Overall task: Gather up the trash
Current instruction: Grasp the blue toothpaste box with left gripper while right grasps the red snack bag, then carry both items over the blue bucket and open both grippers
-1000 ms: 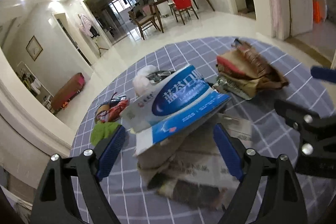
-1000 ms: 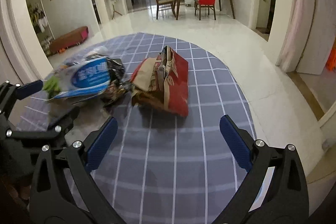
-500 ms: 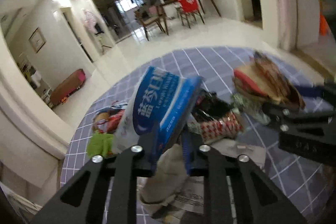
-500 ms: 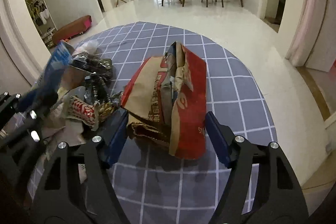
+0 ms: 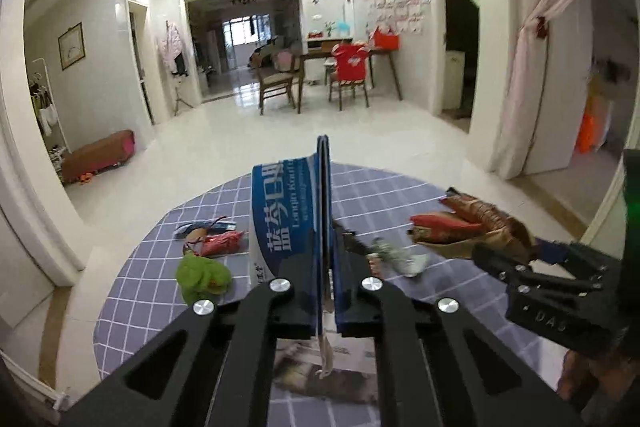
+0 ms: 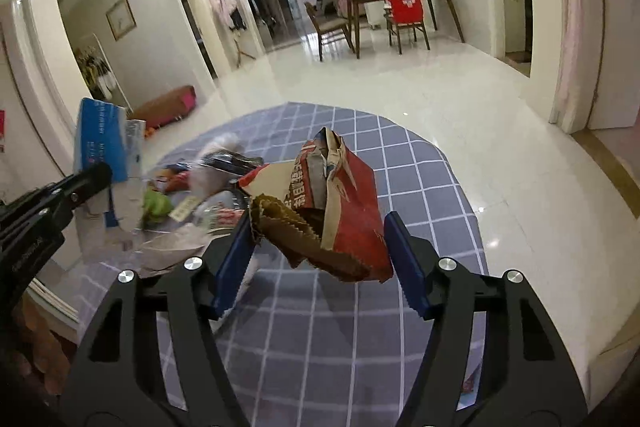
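- We read "Lanqin" in white on the blue box (image 5: 286, 223) — our left hand-held gripper (image 5: 325, 301) just clamped it, lifted off the worktop (image 5: 400, 195) now.
- Right hand-held gripper (image 6: 320, 267) closed onto the red-brown paper bag (image 6: 340, 211), also raised — its lettering's too crumpled.

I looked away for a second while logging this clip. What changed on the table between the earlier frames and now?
Both grippers closed and lifted. The left gripper clamped the blue-and-white box, flattening it and raising it off the pile. The right gripper has just been closing on the red-and-brown paper bag, now held above the checked tablecloth. The green wrapper and red wrapper stayed put.
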### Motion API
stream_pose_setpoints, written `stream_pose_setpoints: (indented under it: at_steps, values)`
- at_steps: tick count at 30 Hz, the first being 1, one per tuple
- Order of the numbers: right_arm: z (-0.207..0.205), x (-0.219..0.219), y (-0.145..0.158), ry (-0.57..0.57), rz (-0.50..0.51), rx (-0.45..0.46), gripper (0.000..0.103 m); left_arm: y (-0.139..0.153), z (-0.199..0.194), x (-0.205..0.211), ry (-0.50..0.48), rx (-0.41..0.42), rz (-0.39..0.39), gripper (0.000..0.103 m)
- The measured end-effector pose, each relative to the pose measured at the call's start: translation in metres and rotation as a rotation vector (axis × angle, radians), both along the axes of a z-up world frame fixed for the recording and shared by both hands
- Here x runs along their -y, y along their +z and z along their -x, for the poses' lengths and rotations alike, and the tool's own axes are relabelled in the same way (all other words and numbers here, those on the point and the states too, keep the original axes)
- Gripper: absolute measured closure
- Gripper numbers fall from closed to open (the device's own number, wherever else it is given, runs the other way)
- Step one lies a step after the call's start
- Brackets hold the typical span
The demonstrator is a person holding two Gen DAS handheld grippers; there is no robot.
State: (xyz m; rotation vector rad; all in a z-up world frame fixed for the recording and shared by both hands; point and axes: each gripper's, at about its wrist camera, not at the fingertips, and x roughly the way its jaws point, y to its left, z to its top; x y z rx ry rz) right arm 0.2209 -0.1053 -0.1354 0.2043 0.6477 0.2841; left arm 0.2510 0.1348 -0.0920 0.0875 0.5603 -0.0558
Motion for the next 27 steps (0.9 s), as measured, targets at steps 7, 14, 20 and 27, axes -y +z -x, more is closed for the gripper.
stream_pose_setpoints:
  at_steps: [7,14,20,27]
  values:
    - [0.047,0.045,0.012,-0.036,-0.089,0.036,0.039,0.008,0.034,0.036,-0.09,0.007,0.045,0.097]
    - [0.106,0.129,-0.008,-0.185,-0.147,0.037,0.039,-0.013,0.058,0.133,-0.248,-0.044,0.03,0.097]
    - [0.143,0.204,-0.042,-0.338,-0.166,-0.023,0.039,-0.054,0.067,0.225,-0.387,-0.134,0.009,0.097]
    - [0.155,0.256,-0.088,-0.426,-0.183,-0.113,0.035,-0.11,0.061,0.301,-0.472,-0.246,-0.024,0.097]
